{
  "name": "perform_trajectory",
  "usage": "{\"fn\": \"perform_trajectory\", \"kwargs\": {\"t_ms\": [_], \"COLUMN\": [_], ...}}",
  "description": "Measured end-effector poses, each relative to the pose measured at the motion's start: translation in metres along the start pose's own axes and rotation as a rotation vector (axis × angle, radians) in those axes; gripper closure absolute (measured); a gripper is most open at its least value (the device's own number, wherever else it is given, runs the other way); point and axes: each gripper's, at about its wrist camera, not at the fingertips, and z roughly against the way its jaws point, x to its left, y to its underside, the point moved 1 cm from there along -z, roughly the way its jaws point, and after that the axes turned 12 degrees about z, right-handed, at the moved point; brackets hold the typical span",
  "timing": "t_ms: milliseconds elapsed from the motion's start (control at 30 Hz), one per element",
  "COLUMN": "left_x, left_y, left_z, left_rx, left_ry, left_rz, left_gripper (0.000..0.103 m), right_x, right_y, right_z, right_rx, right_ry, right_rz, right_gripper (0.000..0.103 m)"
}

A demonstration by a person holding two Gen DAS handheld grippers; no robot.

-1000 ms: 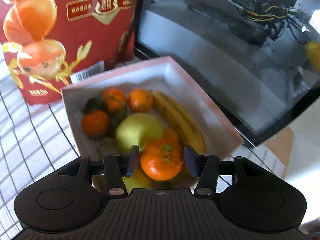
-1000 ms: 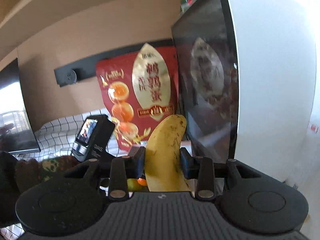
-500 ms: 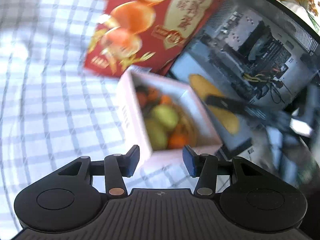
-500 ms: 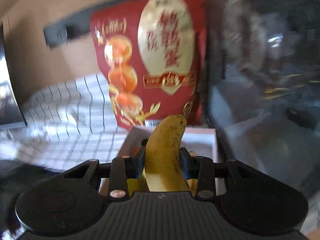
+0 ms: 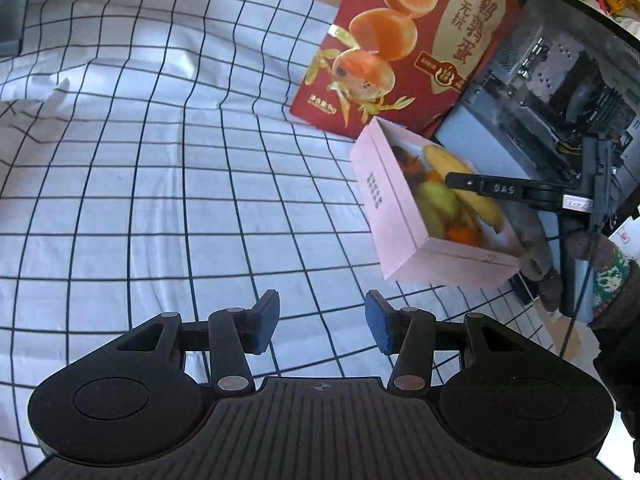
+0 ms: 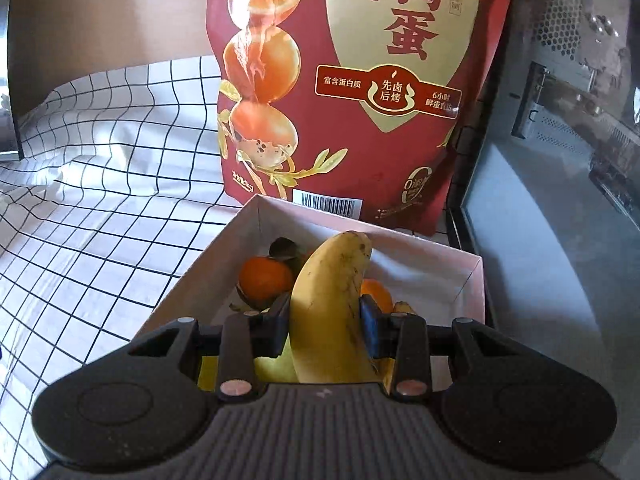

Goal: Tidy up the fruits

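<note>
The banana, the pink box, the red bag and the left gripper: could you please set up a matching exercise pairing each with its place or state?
Things:
1. banana
2. pink box
3. red bag
4. left gripper

Places or states:
A. stands behind the box
B. open, nothing between its jaws
C. clamped in the right gripper
D. holds oranges, on the checked cloth

Pairs: 1-C, 2-D, 3-A, 4-B

We see the fruit box (image 6: pixel 192 280) on the checked cloth (image 5: pixel 160 184), the snack bag (image 6: pixel 360 80) standing just behind it and the computer case (image 6: pixel 560 160) to its right. Tangerines (image 6: pixel 264 280) lie in the box.
</note>
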Motion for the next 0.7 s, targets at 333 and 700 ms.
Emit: {"fn": "perform_trajectory", "kwargs": {"t_ms": [333, 700], "left_x": [-0.026, -0.044], "left_y": [0.030, 0.061], "left_z": [-0.026, -0.052], "left_rx": [-0.065, -0.112], "left_ry": [-0.050, -0.099], "left_rz": [-0.134, -0.208], "left_gripper": [0.051, 0.051], "right_x": [-0.003, 0.061], "right_y": [0.015, 0.091], "right_z": [0.041, 0.109], "right_rx": [-0.094, -0.172], "right_ry": [0.079, 0.184], "right_rz": [-0.071, -0.202], "right_gripper": [0.059, 0.036]}}
